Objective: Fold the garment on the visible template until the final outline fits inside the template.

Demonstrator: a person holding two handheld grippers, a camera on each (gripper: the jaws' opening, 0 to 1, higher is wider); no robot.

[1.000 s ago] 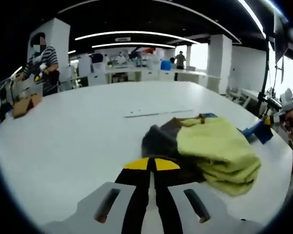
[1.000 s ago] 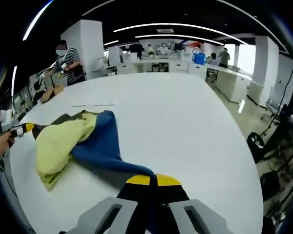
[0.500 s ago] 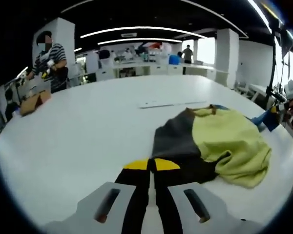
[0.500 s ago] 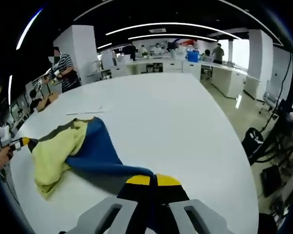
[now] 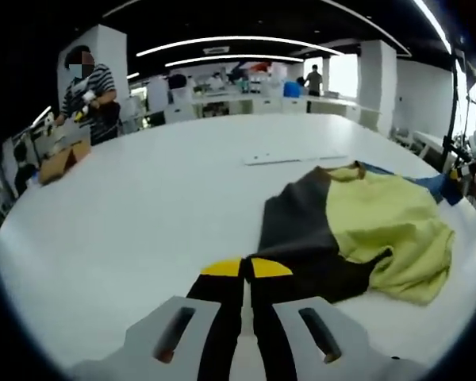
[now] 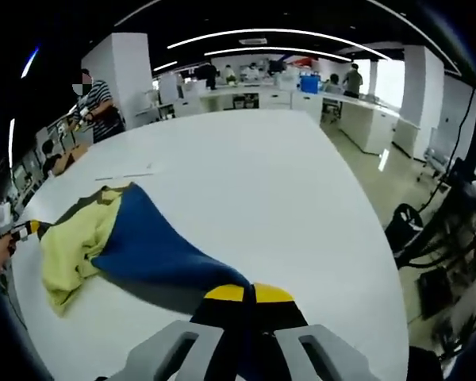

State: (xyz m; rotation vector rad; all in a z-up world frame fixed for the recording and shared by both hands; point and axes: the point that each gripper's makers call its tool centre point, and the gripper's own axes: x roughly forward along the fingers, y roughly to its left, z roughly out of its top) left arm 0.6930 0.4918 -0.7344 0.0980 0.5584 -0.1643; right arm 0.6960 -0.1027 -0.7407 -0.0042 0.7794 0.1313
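Holding the garment point(image 5: 357, 230) at two ends, one in each tong. My left gripper point(image 5: 247, 268) has its jaws pinched narrow on the dark grey end point(image 5: 297, 238); cloth runs fwd and to the right from the tips, grey first, then the yellow-green part point(image 5: 385, 226), w/ a blue corner far right. My right gripper point(image 6: 248, 294) is likewise clamped tight, on the blue end point(image 6: 155, 254); from those tips the cloth runs fwd and left, blue then yellow point(image 6: 71, 242).

So the garment's long axis lies btwn my two tongs, roughly straight from one pinch to the other, lying on the white table point(image 5: 143, 206) and partly spread, yellow middle bunched. Each hand is at its own end, neither nearer the middle.

A thin pale strip point(image 5: 293, 158) sits on the table beyond the cloth, ahead of the left tips; can't tell if that's the template edge. My guess: next is pulling it flat along that axis before any fold; no fold done yet.
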